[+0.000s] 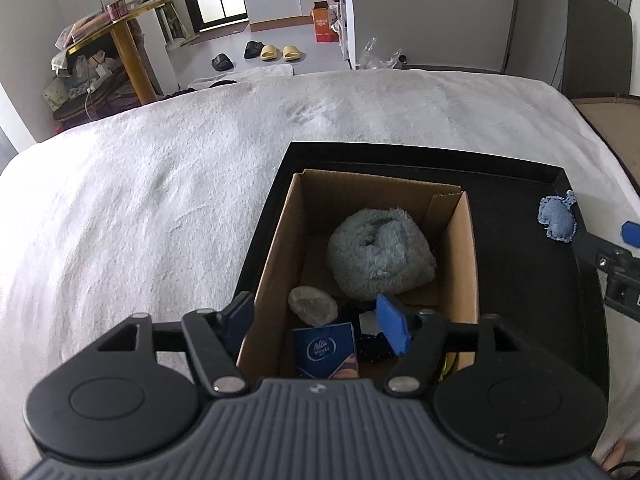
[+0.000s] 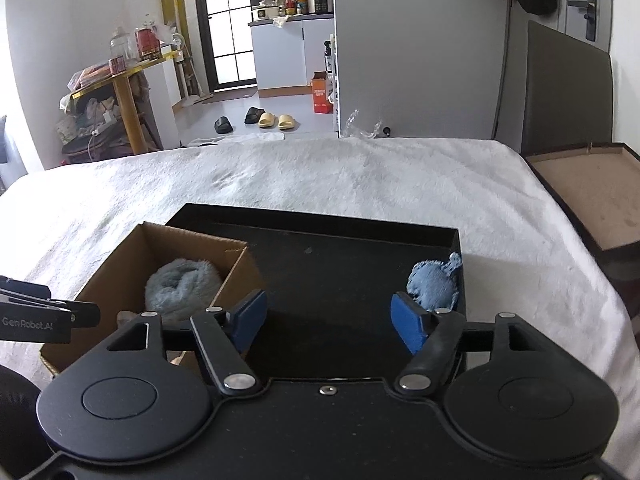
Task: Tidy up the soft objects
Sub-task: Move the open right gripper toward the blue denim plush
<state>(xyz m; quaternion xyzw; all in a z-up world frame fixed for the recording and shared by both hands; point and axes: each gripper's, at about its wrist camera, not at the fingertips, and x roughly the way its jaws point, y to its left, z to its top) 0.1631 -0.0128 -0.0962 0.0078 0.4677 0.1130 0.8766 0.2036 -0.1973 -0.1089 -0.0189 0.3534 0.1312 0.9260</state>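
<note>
In the cardboard box (image 1: 276, 240), "Vinda" tissue pack (image 1: 326, 350)

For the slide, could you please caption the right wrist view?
Open right gripper over the black tray, denim toy ahead, cardboard box at left.

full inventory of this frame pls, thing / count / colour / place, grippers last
bed cover: 1, white, under everything
tray: 1, black, on the bed cover
cardboard box: 1, brown, left part of the tray
fluffy roll: 1, pale blue-grey, inside the box
tissue pack: 1, dark blue, near end of the box
pale lump: 1, beige, in the box beside the tissue pack; kind unclear
denim toy: 1, blue, right edge of the tray
slippers: 2 yellow, 2 black, floor beyond the bed
left hand-held gripper: 1, black with blue pads, open over the box
right hand-held gripper: 1, same colours, open over the tray
</note>
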